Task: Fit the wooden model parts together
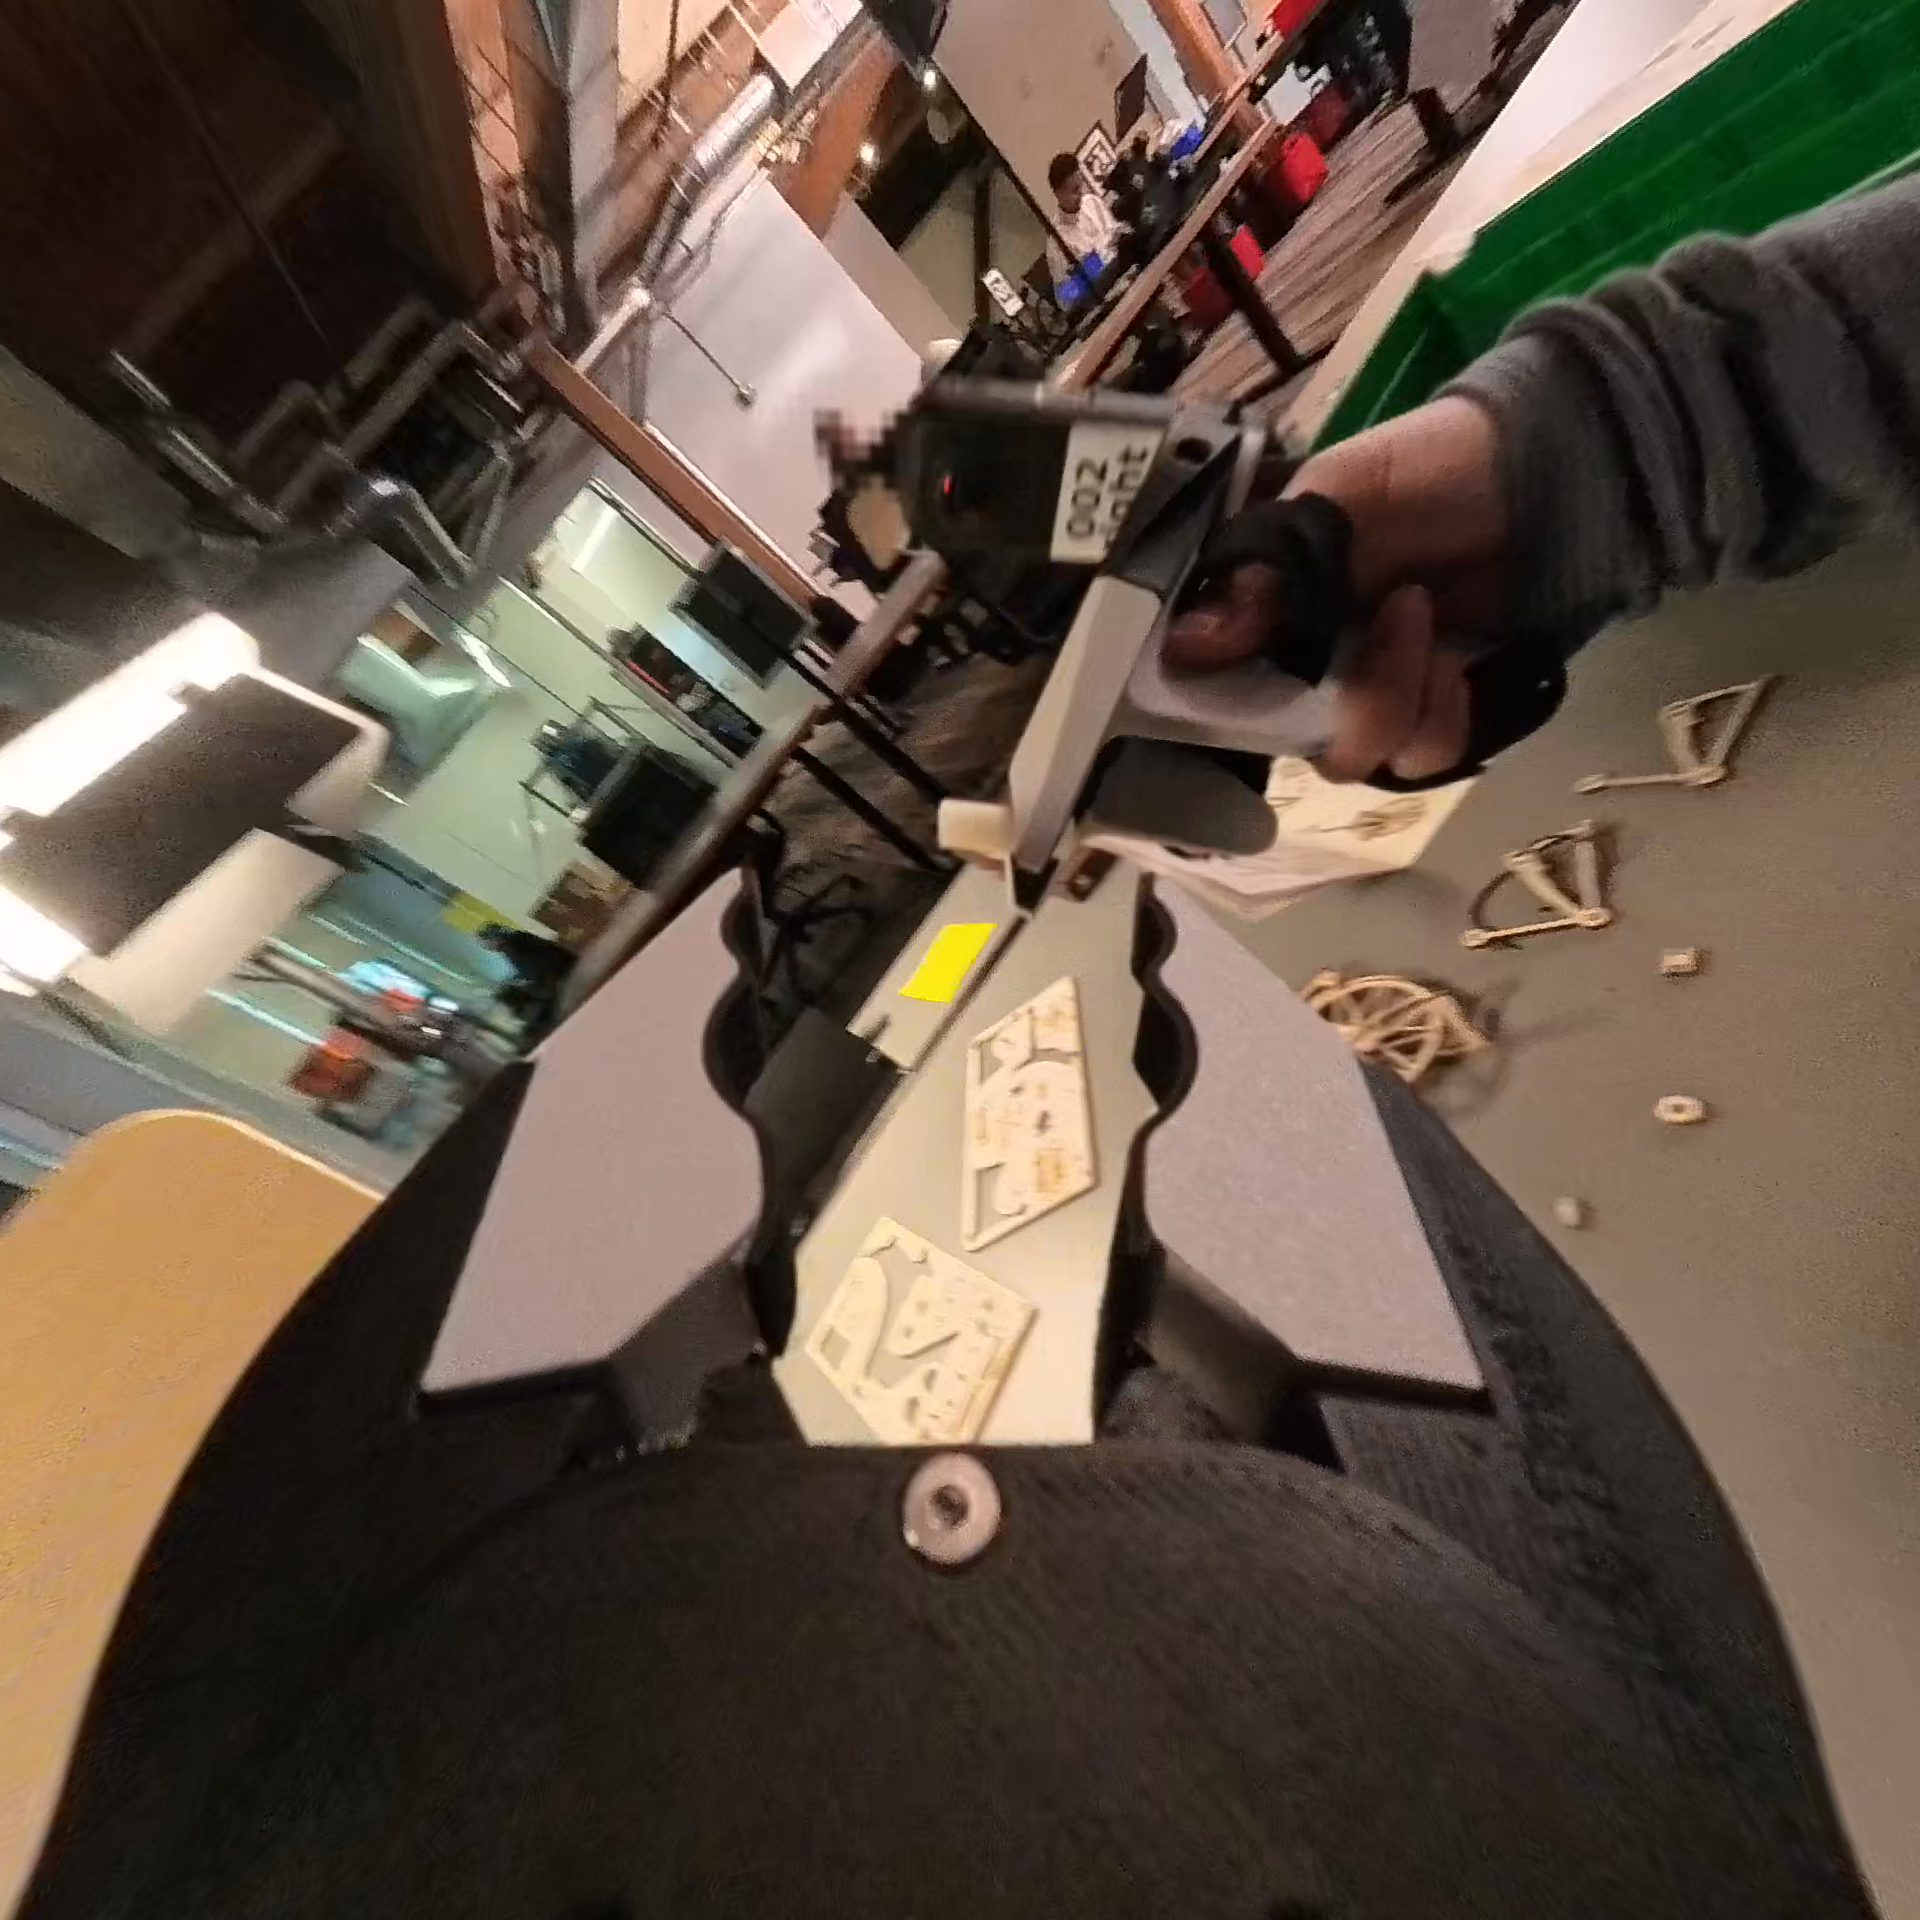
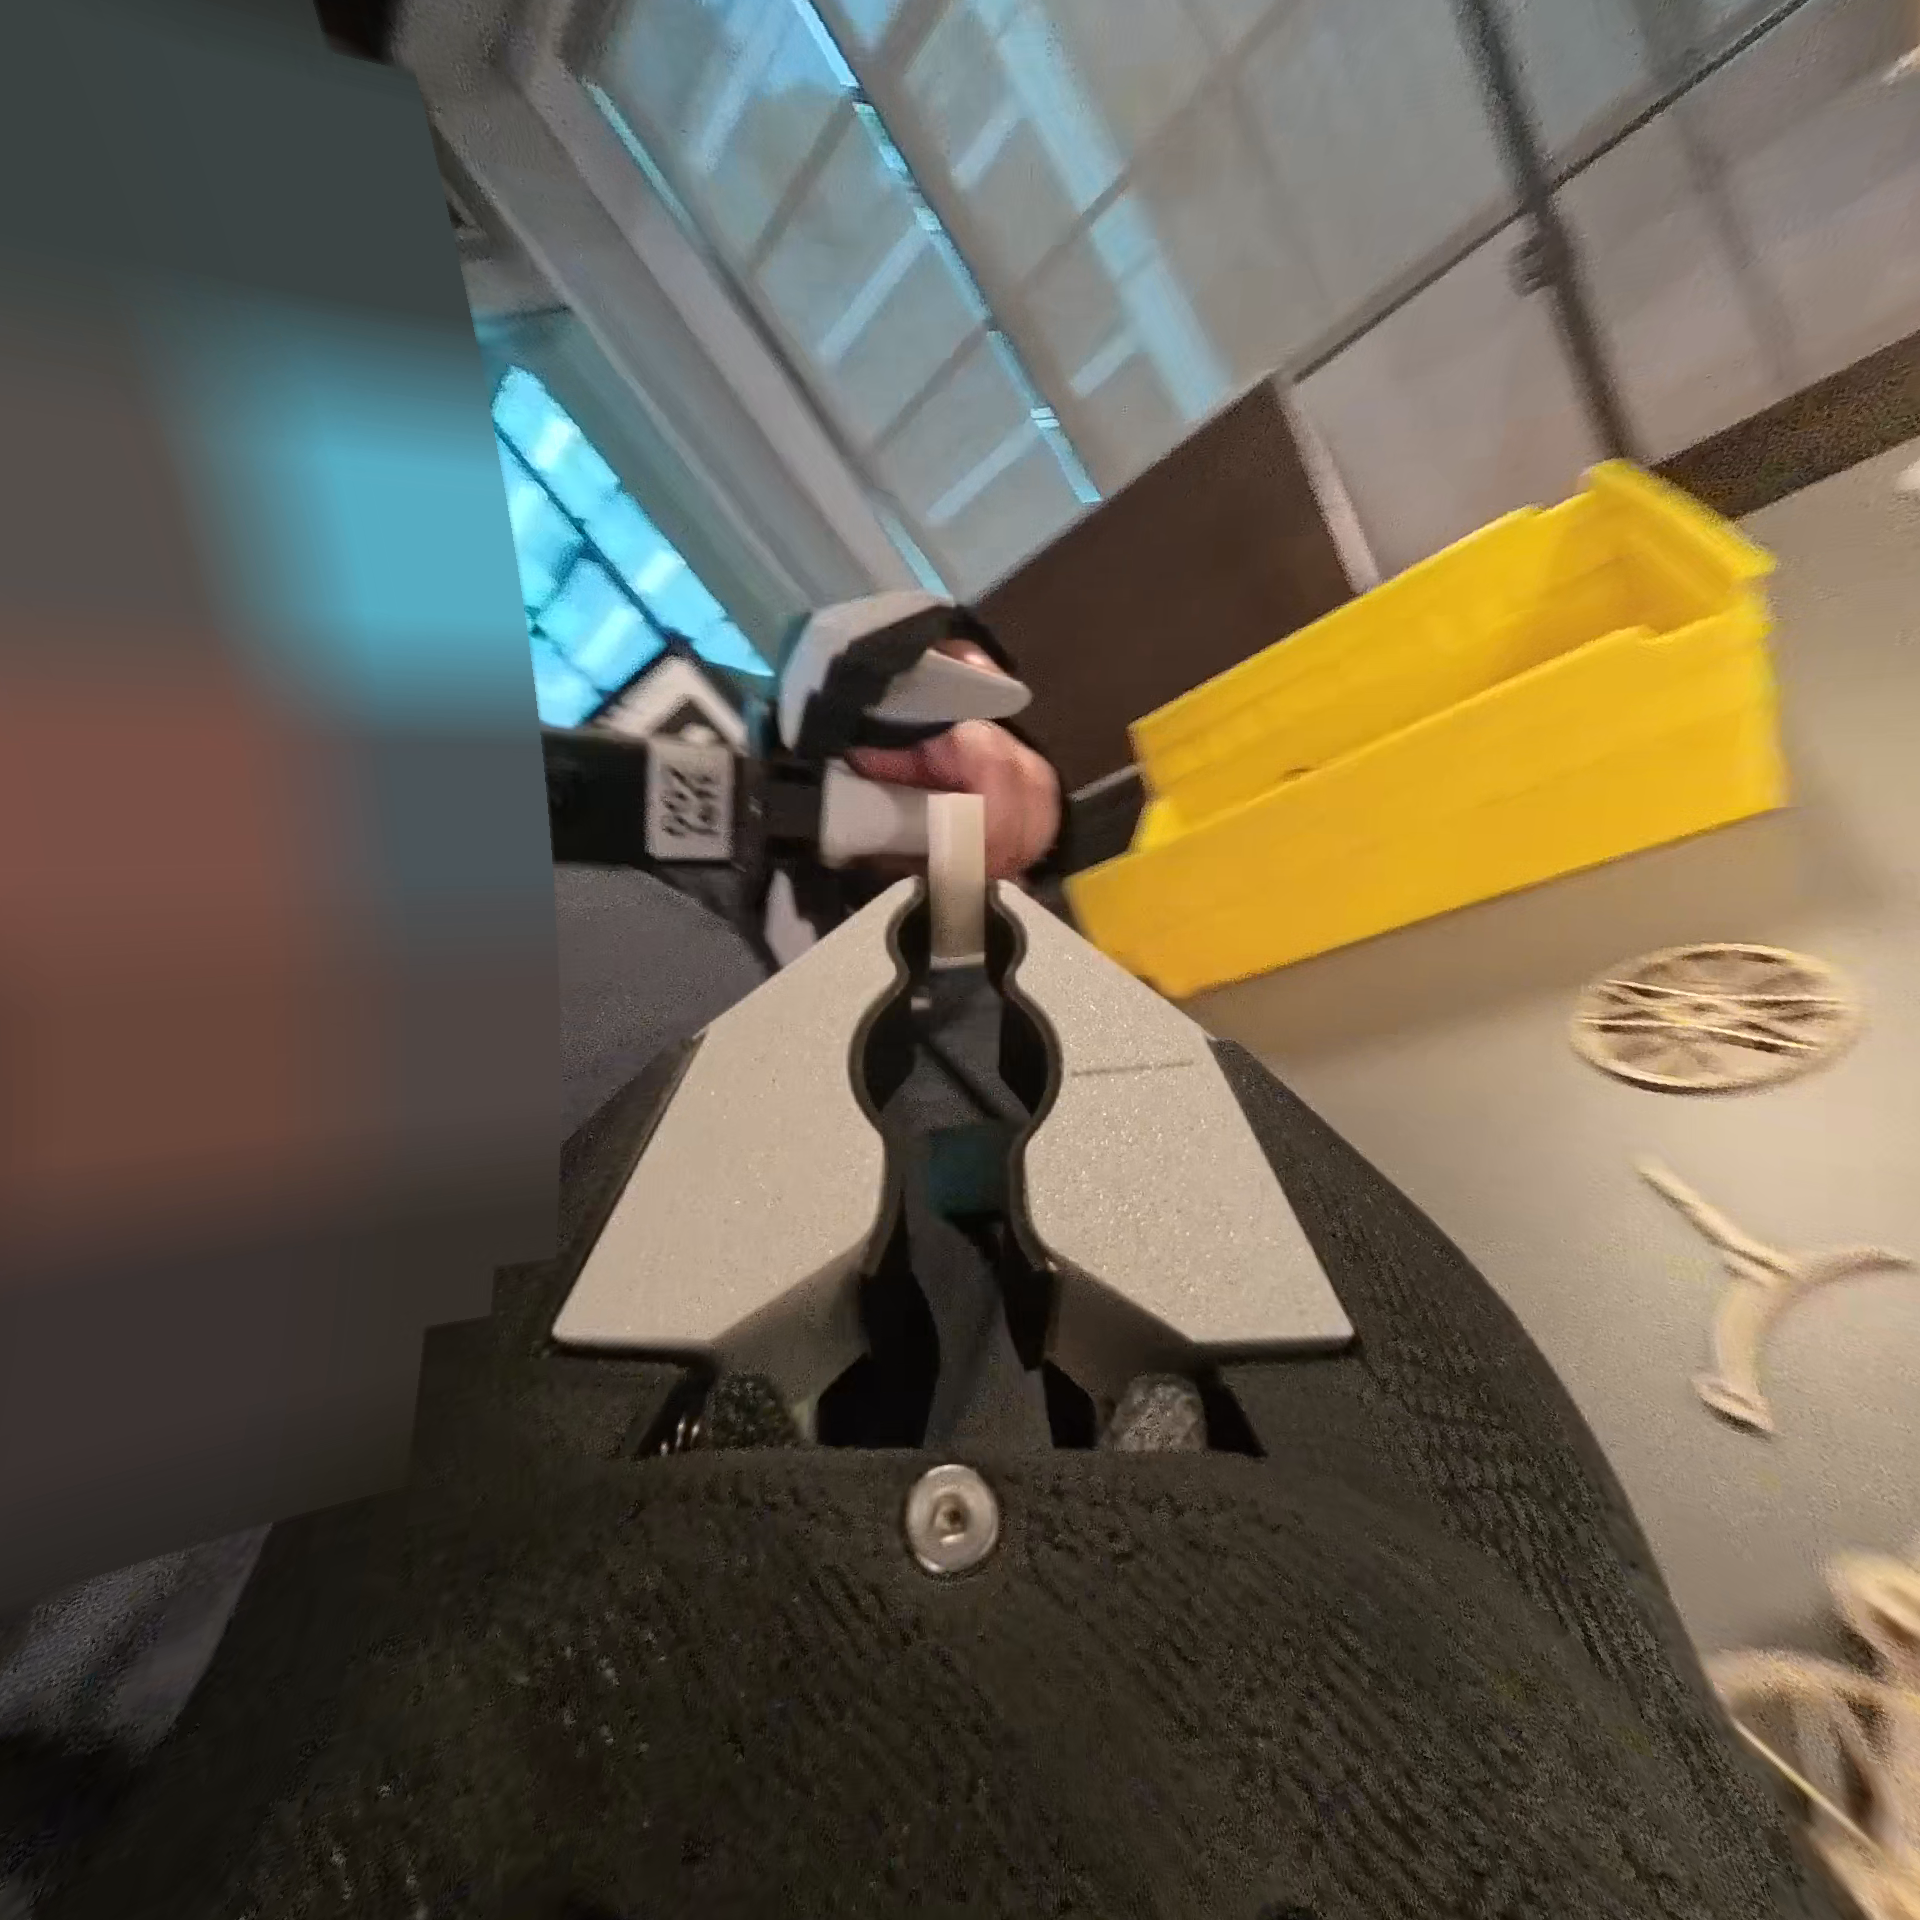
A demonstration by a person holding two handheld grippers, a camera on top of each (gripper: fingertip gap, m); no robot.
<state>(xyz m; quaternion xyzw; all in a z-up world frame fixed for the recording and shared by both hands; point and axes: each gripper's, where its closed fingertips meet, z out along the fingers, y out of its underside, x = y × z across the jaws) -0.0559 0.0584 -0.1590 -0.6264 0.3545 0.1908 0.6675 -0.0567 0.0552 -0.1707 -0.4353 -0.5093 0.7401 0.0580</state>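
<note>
Grey tabletop (image 1: pixel 1714 1195), tall paned windows (image 2: pixel 831 260), wood beams (image 1: pixel 665 447), long desks (image 1: pixel 1195 239) behind, bright ceiling lights (image 1: pixel 125 686), tan chair back (image 1: pixel 135 1299).

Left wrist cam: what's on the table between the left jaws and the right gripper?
Left wrist view: a nearer wooden sheet, a farther wooden sheet, then a yellow patch short of the right gripper, shut on a pale piece.

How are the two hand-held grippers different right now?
The left hand-held gripper is wide open and empty; the right hand-held gripper is shut on a small pale piece. The left one faces two wooden sheets; the right one faces a yellow bin. Both have grey fingers and black bodies.
</note>
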